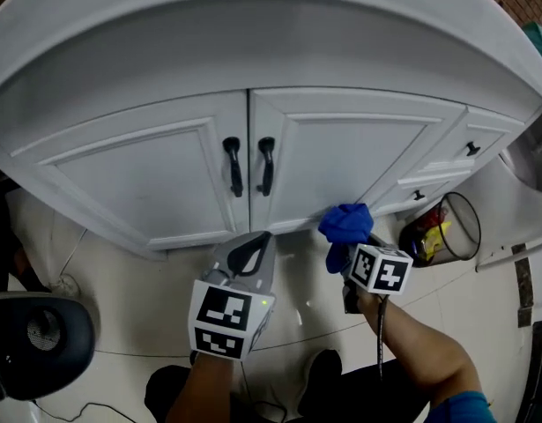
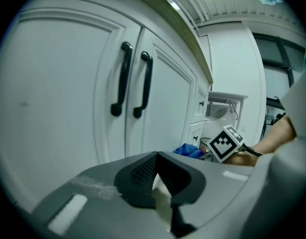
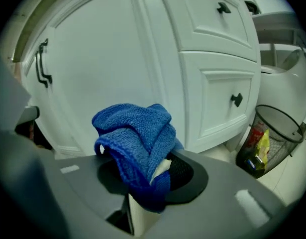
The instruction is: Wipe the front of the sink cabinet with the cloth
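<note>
White cabinetry fills most of what I see. The sink cabinet (image 1: 147,174) has two doors that meet at a pair of black upright handles (image 1: 233,166), under a deep curved countertop (image 1: 253,42). Right of the doors are drawers with small black knobs (image 1: 418,196). Beyond them, a wire basket (image 1: 447,227) of colourful rubbish stands on the pale tiled floor (image 1: 121,307), near my right gripper. At far left on the floor sits a dark round device (image 1: 33,333); I cannot tell what it is.

My right gripper (image 3: 160,171) is clamped on the blue cloth (image 3: 135,133), which bunches up above the jaws. The cloth is at the bottom rail of the right-hand door, close to the lower drawer; I cannot tell whether it touches the wood. A bare forearm (image 1: 420,342) angles in from the lower right.

My left gripper (image 1: 253,247) points at the foot of the doors below the handles, jaws pressed together on nothing, apart from the cabinet.

Flat door panel lies open above and left of the cloth, and the handles stand proud at the centre seam.
</note>
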The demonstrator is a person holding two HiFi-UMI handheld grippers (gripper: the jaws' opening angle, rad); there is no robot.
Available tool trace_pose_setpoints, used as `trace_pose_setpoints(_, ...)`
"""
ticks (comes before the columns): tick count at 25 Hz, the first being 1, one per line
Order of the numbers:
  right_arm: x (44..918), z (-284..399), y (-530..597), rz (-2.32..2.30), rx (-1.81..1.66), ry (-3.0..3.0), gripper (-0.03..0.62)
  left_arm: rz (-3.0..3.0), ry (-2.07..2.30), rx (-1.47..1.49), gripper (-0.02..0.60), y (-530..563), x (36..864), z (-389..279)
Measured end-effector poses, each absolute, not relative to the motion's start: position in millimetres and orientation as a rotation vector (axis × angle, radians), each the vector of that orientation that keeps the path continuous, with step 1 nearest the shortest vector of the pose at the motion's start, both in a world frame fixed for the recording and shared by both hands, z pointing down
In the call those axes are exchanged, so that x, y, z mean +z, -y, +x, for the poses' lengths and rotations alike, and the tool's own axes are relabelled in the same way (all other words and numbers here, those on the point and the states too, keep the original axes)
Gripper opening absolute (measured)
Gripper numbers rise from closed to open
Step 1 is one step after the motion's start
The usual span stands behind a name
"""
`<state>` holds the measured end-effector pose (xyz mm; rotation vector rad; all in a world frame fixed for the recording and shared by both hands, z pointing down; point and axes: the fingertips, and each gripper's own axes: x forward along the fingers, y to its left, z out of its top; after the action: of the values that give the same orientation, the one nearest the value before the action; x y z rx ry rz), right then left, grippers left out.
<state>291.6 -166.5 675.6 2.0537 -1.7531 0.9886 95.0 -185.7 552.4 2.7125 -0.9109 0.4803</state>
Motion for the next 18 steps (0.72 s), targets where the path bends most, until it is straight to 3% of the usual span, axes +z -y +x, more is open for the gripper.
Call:
trace_pose_setpoints(5, 670.8, 152.3, 169.6, 1.656, 0.975, 2.048, 0.140, 2.683, 1.055, 0.421, 0.003, 199.7, 529.4, 28.1)
trace_pose_setpoints(12, 655.3, -40.5, 181.5, 1.139, 0.670, 2.398, 0.140, 2.583, 1.330, 0.368, 0.003, 216.2, 505.8, -85.7)
trace_pose_setpoints(18, 660.5, -164.9, 208.0, 1.003, 0.523, 2.504, 0.140, 2.396, 1.650, 0.420, 0.003, 229.1, 504.7, -209.0)
